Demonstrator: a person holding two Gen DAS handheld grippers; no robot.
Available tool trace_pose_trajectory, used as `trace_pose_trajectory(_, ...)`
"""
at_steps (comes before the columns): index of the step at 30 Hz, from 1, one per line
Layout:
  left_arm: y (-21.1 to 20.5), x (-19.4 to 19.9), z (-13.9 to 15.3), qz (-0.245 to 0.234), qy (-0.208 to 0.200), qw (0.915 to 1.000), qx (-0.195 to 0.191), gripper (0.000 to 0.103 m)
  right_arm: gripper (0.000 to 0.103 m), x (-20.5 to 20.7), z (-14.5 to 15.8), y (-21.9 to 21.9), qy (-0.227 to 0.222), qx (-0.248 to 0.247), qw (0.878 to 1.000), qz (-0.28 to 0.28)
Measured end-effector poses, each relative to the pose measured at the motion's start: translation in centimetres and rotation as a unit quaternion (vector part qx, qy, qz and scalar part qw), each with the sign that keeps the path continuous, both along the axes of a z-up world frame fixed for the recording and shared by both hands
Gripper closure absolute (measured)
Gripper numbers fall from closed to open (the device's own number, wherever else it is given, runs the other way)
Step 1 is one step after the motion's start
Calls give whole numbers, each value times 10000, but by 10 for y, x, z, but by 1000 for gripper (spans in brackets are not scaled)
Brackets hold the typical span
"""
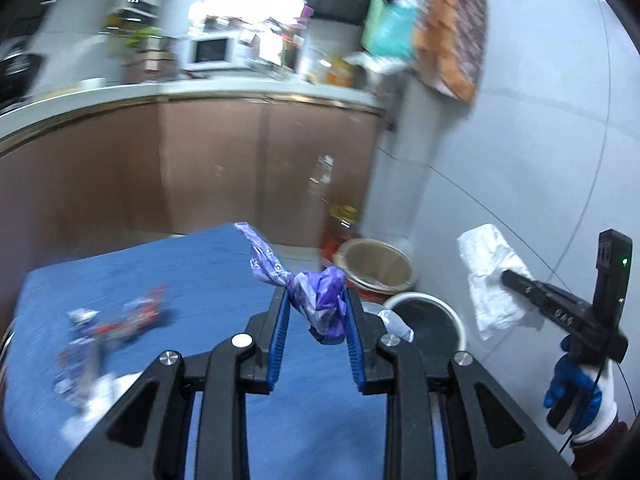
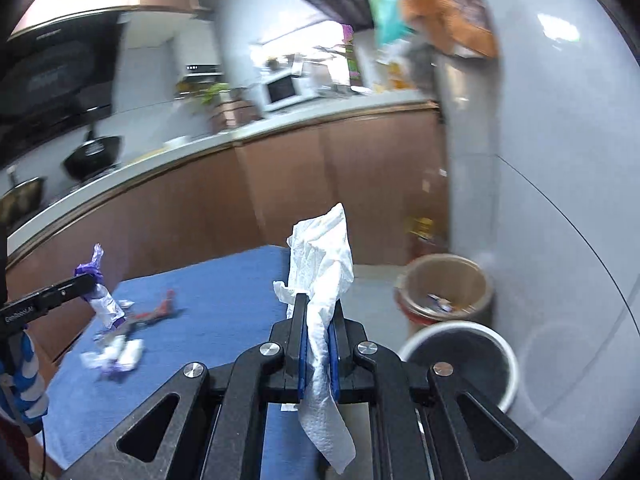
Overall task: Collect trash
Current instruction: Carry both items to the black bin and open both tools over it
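My left gripper [image 1: 316,300] is shut on a crumpled purple plastic wrapper [image 1: 320,300] and holds it above the blue table [image 1: 192,272]. It also shows in the right wrist view [image 2: 90,280], at the left. My right gripper [image 2: 318,308] is shut on a white paper towel [image 2: 324,276] that hangs down between its fingers. It also shows in the left wrist view [image 1: 505,276], at the right, with the towel [image 1: 488,276]. A white-rimmed bin [image 2: 460,356] stands on the floor to the right of the table, and a tan bin [image 2: 444,284] with some trash stands behind it.
More wrappers [image 2: 120,344] lie on the table's left part, red and white ones [image 1: 112,324] among them. A brown kitchen counter [image 2: 240,184] runs behind the table. A white wall [image 2: 560,200] is at the right.
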State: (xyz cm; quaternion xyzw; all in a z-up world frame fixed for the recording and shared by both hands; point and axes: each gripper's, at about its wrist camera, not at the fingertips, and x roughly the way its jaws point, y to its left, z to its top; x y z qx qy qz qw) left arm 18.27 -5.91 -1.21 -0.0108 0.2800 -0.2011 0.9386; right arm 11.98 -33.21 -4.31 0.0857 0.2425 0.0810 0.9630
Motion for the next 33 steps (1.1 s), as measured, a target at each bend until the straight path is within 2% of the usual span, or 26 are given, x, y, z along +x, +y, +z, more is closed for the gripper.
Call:
trace_pose_trajectory(4, -83, 44, -25, -520, 285, 9978, 285, 78, 93, 19, -35, -37, 327, -50, 9983, -471)
trace_pose_trajectory(8, -157, 90, -60, -944, 708, 9920, 455, 78, 92, 47, -68, -67, 669, -154, 9938, -879)
trace_pose_trajectory(14, -233, 144, -105, -1284, 1121, 9834, 624, 77, 92, 85, -105, -87, 1068, -374, 9859, -1230)
trace_pose_trajectory(22, -285, 189, -156, -1331, 1616, 9750, 743, 75, 91, 117, -151, -109, 1483, -372, 9751, -1608)
trace_pose_trajectory(25, -299, 203, -170, -1379, 1848, 9704, 713, 70, 85, 127, -162, -115, 1593, -388, 9719, -1688)
trace_pose_trajectory(27, -307, 209, -177, -1406, 1954, 9684, 658, 60, 81, 132, -167, -115, 1670, -436, 9701, -1708)
trace_pose_trajectory(29, -309, 212, -180, -1389, 1986, 9683, 604, 54, 70, 134, -172, -117, 1722, -495, 9683, -1740)
trace_pose_trajectory(31, -310, 218, -182, -1404, 2052, 9673, 505, 54, 62, 131, -173, -119, 1735, -483, 9676, -1769)
trace_pose_trajectory(33, -306, 220, -182, -1391, 2143, 9662, 347, 54, 61, 127, -169, -117, 1707, -455, 9680, -1785)
